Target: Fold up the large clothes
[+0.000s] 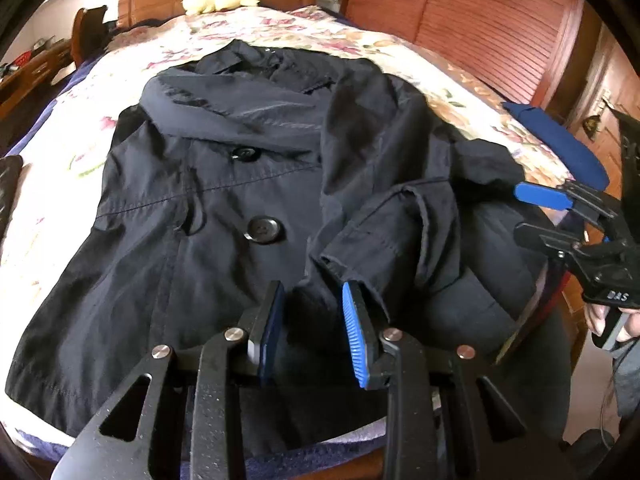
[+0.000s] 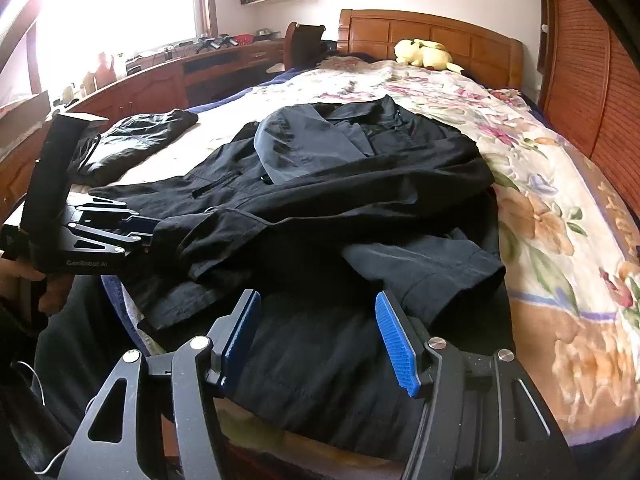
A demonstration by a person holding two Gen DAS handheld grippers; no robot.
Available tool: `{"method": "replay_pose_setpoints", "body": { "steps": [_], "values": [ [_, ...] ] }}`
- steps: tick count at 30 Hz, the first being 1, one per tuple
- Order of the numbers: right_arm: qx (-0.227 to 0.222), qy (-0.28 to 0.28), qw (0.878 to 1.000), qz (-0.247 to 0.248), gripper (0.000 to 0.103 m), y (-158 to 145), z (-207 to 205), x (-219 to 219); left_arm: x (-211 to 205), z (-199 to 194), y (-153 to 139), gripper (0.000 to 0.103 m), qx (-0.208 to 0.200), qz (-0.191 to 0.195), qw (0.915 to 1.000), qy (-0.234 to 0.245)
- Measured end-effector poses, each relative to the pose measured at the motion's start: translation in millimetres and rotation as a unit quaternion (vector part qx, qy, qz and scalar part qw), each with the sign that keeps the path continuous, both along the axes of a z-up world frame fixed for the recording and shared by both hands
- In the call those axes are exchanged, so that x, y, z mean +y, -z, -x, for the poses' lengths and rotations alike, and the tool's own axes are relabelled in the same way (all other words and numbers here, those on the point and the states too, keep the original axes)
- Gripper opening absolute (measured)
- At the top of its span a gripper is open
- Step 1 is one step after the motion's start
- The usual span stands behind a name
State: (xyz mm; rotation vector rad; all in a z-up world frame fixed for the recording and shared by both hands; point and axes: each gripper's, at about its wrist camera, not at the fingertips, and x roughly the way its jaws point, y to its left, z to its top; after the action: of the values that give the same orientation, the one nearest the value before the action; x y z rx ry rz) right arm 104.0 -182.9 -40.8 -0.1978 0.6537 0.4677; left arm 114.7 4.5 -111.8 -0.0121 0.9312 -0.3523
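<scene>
As I look along my left gripper [image 1: 312,312], its fingers stand a little apart, and I think nothing is pinched, though dark cloth hides the tips. My right gripper [image 2: 316,336] is wide open above the hem. The dark coat [image 1: 208,208] lies on the bed [image 1: 52,208], one sleeve [image 1: 400,220] folded across. It looks soft, limp and rather heavy, so I would grip at the stitched cuff or hem.
</scene>
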Motion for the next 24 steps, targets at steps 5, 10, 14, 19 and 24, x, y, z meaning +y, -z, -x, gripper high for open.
{"method": "replay_pose_setpoints", "body": {
  "steps": [5,10,14,19,24],
  "values": [
    [0.003,0.003,1.0,-0.003,0.062,1,-1,-3,1,3,-1,0.011,-0.014,-0.002,0.9996,0.026],
    [0.008,0.007,1.0,-0.005,0.062,0,-5,-5,19,9,-24,0.006,-0.049,-0.013,0.9987,0.01],
    [0.003,0.006,1.0,0.0,0.062,-2,-6,-2,53,12,-58,0.006,-0.096,-0.012,0.9949,-0.027],
    [-0.002,-0.003,1.0,0.005,0.062,-3,-8,6,88,2,-78,0.006,-0.112,-0.006,0.9923,-0.052],
    [-0.009,-0.013,1.0,0.016,0.062,-3,-11,16,105,-5,-78,0.018,-0.103,-0.009,0.9934,-0.049]
  ]
}}
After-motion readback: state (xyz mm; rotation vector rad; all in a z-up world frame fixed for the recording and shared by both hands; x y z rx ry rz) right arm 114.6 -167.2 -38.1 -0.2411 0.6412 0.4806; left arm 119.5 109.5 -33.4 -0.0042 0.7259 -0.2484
